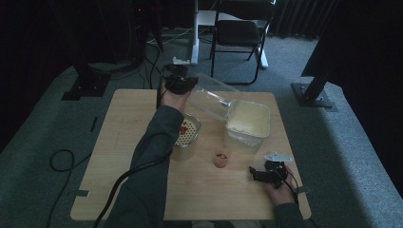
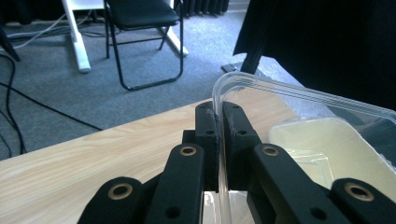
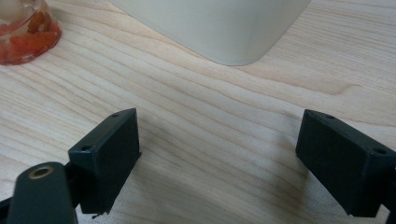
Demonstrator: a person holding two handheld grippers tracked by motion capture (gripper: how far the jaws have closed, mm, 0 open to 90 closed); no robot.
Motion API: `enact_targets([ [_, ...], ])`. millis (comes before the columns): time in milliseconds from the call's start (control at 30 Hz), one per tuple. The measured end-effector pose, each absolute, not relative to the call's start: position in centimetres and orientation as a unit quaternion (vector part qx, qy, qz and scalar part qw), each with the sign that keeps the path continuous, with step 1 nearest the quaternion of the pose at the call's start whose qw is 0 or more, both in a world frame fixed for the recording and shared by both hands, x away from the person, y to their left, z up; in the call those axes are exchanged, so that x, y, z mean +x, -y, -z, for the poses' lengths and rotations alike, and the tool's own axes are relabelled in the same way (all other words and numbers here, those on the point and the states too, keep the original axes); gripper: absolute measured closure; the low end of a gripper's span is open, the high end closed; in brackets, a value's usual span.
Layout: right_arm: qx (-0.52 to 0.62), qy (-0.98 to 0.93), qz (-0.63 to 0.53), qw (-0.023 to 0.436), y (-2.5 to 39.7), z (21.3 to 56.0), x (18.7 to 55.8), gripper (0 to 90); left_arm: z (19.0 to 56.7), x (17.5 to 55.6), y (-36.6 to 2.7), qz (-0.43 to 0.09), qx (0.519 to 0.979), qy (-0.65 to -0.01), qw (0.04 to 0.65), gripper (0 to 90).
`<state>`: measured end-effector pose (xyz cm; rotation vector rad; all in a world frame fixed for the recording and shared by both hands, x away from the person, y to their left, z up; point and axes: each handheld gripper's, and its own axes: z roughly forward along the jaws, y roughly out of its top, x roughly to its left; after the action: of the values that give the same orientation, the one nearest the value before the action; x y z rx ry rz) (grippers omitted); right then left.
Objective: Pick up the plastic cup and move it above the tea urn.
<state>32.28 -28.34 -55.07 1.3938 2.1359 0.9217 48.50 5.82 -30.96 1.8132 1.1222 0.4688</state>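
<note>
Up near the frame's centre, left gripper is clamped on the clear lid's rim, tilted over the tub. Lower right, right gripper sits wide open on the counter.

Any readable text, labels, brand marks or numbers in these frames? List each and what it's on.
None readable.
Clear plastic lid, held in the shut left claw: no print visible.
Cream container: plain sides, no label.
Small cup of red pieces: no marking.
Right claw, open over the wooden table: plain black jaws, no lettering.
</note>
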Motion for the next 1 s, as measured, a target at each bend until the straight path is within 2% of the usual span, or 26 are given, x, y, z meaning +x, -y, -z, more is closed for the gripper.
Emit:
enact_targets([
  [267, 0.5, -0.77, -0.333, 0.213, 28.4, 55.1, 32.2, 13.2, 32.0, 49.2, -2.2, -0.181, 0.741, -0.462, 0.453, 86.5],
  [367, 0.501, -0.77, -0.333, 0.212, 28.4, 55.1, 32.2, 13.2, 32.3, 49.5, -1.4, -0.173, 0.73, -0.478, 0.457, 85.9],
  [400, 0.5, -0.771, -0.333, 0.213, 28.4, 55.1, 32.2, 13.2, 32.4, 49.7, -1.2, -0.158, 0.723, -0.483, 0.468, 84.7],
  [467, 0.5, -0.77, -0.333, 0.213, 28.4, 55.1, 32.2, 13.2, 32.8, 49.9, -0.9, -0.116, 0.718, -0.473, 0.497, 75.2],
  [533, 0.501, -0.77, -0.333, 0.212, 28.4, 55.1, 32.1, 13.2, 33.0, 49.7, -0.6, -0.113, 0.723, -0.456, 0.506, 69.5],
  [1000, 0.501, -0.77, -0.333, 0.212, 28.4, 55.1, 32.1, 13.2, 33.1, 48.0, -4.7, -0.144, 0.732, -0.442, 0.498, 63.8],
])
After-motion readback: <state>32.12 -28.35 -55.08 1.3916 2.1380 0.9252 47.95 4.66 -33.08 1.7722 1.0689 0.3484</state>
